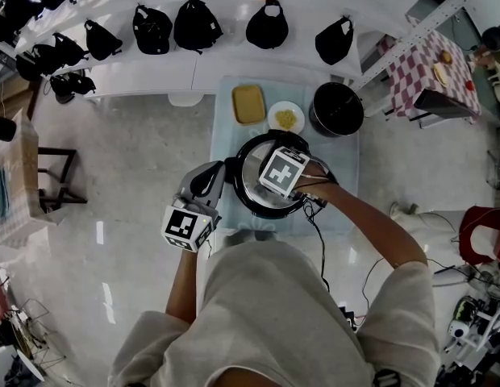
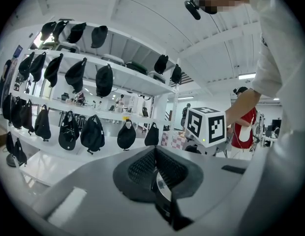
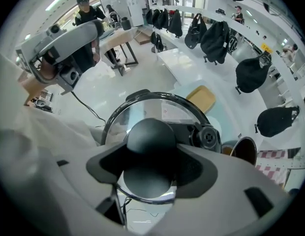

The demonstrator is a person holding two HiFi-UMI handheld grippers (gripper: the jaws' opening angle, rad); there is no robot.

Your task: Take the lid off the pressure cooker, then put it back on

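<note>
A person bends over a small cloth-covered table (image 1: 230,139), the right gripper (image 3: 151,154) pointing straight down on the pressure cooker (image 1: 248,201). Its jaws stand wide and grasp the round black knob (image 3: 148,132) of the glass lid (image 3: 142,107), one pad against each side. The lid appears to sit squarely on the pot directly beneath this tool. The pictures do not settle whether it is about to come off or is already back on. The left gripper (image 2: 156,166) lies nearly level at the pot's left flank with its jaws clenched together, and it cannot be made out whether they nip anything there. The step probably goes best with the knob kept centred in the pads, since a smooth round knob can roll out of a slack hold. A straight vertical pull with the lid kept flat would spare the rim, and the left tool could brace the pot against sliding on the cloth. Beyond the right gripper, on the same cloth, lie a yellow block (image 1: 248,103), a small plate (image 1: 272,118) of pale food and a dark empty pot (image 1: 339,107). Farther off run white shelves hung with black caps (image 1: 193,27), a checked table (image 1: 431,67) stands to the right, and glossy pale floor (image 1: 129,151) lies all around.
</note>
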